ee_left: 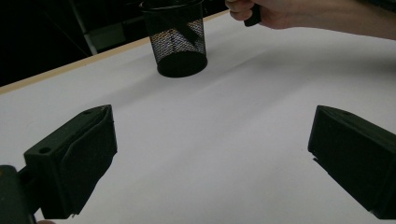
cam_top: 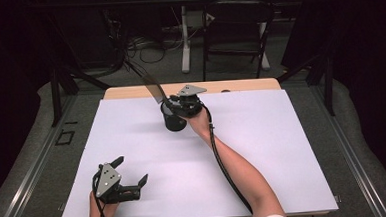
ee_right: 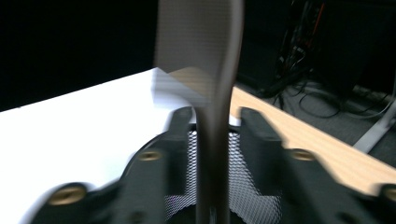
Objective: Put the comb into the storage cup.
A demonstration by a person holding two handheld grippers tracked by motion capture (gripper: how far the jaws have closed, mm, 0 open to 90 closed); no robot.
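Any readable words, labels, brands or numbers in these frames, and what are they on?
None can be read. The black mesh cup, the flat tool standing in it, the white table cover, the left gripper and the right gripper show no text.

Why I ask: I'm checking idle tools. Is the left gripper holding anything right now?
No: in the left gripper view the left gripper has its jaws wide apart over bare white table, nothing between them.
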